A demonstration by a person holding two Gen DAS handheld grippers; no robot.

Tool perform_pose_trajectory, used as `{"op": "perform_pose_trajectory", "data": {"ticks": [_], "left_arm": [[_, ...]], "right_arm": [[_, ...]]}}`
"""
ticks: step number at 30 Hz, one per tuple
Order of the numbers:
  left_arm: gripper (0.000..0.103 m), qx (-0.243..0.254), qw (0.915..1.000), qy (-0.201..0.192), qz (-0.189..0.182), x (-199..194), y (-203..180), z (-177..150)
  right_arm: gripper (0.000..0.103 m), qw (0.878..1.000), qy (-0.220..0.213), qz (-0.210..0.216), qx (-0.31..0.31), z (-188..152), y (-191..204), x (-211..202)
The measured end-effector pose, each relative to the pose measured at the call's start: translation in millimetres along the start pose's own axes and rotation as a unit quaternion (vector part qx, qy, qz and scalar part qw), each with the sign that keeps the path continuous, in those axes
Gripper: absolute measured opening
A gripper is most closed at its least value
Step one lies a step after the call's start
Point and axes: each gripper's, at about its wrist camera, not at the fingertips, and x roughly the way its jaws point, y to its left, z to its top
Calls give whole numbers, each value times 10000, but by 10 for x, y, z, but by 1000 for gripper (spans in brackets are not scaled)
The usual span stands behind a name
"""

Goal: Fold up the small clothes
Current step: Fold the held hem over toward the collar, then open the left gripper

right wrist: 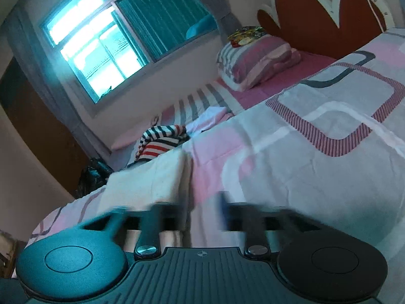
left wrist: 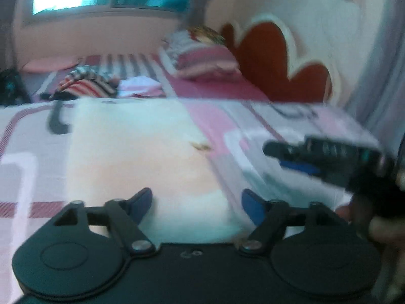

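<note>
A cream-white garment (left wrist: 136, 152) lies flat on the patterned bedcover (left wrist: 265, 131). My left gripper (left wrist: 197, 200) is open, its blue-padded fingertips (left wrist: 250, 202) spread just above the garment's near edge, holding nothing. My right gripper (left wrist: 283, 154) shows in the left wrist view at the right, low over the bedcover beside the garment. In the right wrist view the garment (right wrist: 146, 185) lies ahead at the left. The right gripper (right wrist: 202, 210) is blurred by motion, its fingers apart with a gap between them, nothing held.
A striped garment (left wrist: 86, 83) and a white-pink pile (left wrist: 141, 87) lie further back on the bed. A pink striped pillow (right wrist: 258, 60) sits by the red headboard (right wrist: 321, 12). A window (right wrist: 101, 40) is on the far wall. A dark bag (right wrist: 93, 174) sits beside the bed.
</note>
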Motion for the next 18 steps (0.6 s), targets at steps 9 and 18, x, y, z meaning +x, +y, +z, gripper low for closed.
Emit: {"op": "perform_pose_trajectory", "data": {"ticks": [9, 18], "left_arm": [[66, -874, 9947, 120, 519, 73, 939, 195], [49, -1005, 9935, 326, 429, -18, 1136, -76]], "right_arm": [[44, 9963, 592, 433, -437, -211, 368, 461], [13, 9924, 957, 359, -689, -538, 412, 435]]}}
